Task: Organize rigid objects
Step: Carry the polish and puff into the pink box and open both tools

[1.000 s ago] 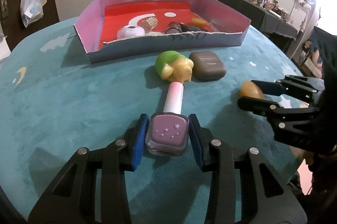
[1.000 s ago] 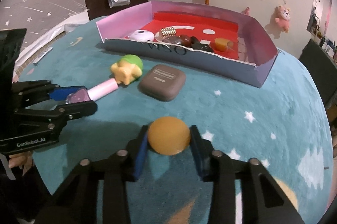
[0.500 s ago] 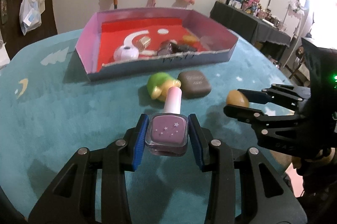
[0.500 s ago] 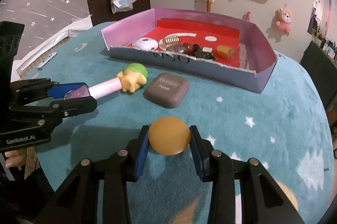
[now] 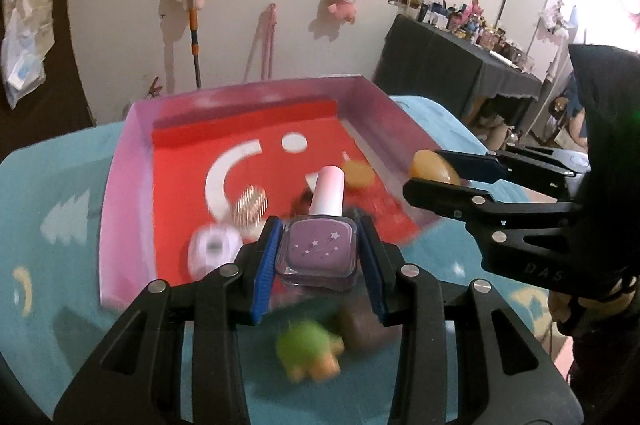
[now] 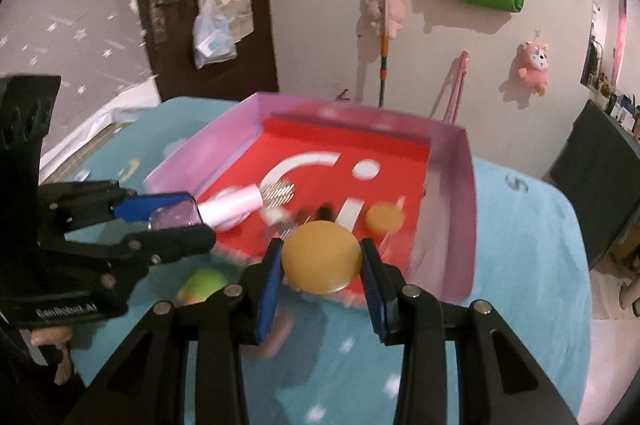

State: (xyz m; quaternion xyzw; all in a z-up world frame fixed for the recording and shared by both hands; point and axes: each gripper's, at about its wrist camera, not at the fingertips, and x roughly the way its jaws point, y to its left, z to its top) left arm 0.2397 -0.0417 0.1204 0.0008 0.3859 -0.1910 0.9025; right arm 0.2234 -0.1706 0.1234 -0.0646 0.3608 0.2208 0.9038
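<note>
My left gripper (image 5: 318,257) is shut on a purple nail-polish bottle (image 5: 318,251) with a pink cap and holds it in the air above the near edge of the pink box (image 5: 124,185). The bottle also shows in the right wrist view (image 6: 200,211). My right gripper (image 6: 320,265) is shut on an orange disc (image 6: 320,257) and holds it over the box's near right part; the disc shows in the left wrist view too (image 5: 434,165). The box (image 6: 456,225) has a red floor with several small items.
A green and yellow toy (image 5: 308,349) and a brown case (image 5: 360,327) lie on the teal table (image 5: 48,305) just in front of the box. In the box lie a white round item (image 5: 212,249), a gold comb-like piece (image 5: 250,205) and an orange disc (image 6: 384,219).
Both grippers have lifted off the table and moved forward to the box, each still holding its object. The toy and brown case now lie below and behind the fingertips.
</note>
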